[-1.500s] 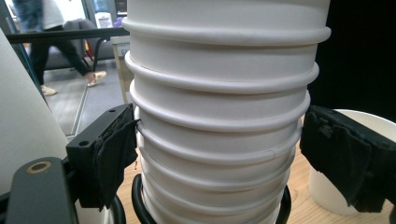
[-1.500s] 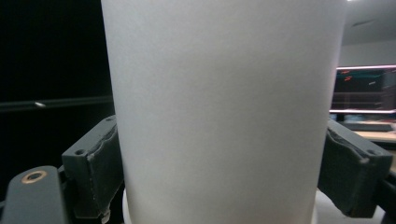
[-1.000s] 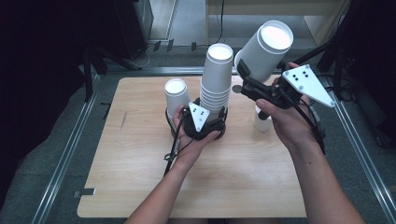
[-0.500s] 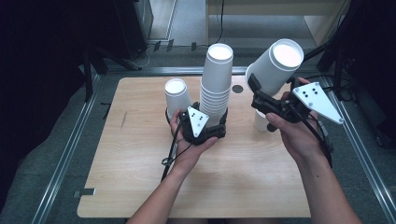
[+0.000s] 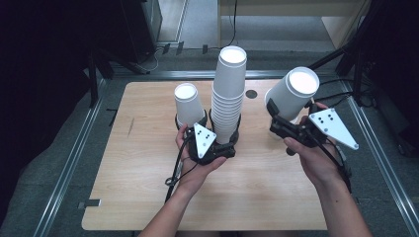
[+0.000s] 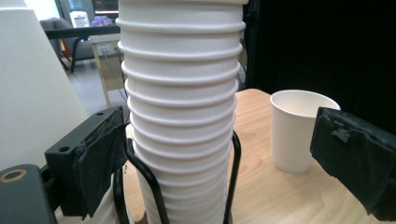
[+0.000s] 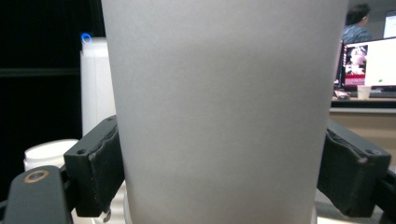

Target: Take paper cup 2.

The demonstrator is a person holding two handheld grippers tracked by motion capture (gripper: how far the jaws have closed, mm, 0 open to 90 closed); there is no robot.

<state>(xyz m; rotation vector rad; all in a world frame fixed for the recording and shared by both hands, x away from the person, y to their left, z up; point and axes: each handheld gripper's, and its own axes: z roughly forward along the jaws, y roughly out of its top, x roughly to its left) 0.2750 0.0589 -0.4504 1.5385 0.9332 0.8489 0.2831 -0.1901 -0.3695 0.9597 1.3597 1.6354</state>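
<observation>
Wooden table (image 5: 138, 197) — monitor (image 7: 369, 63) behind

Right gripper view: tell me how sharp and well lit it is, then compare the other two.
Right gripper view: the held cup is grey, soft, close. Left gripper view: the cup stack is sharp and bright. High view: table evenly lit, surroundings dark.

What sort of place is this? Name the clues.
Probably a lab or office workroom: a light wooden table in a metal-railed frame, a lit computer monitor on a background desk, and a dark office chair behind.
</observation>
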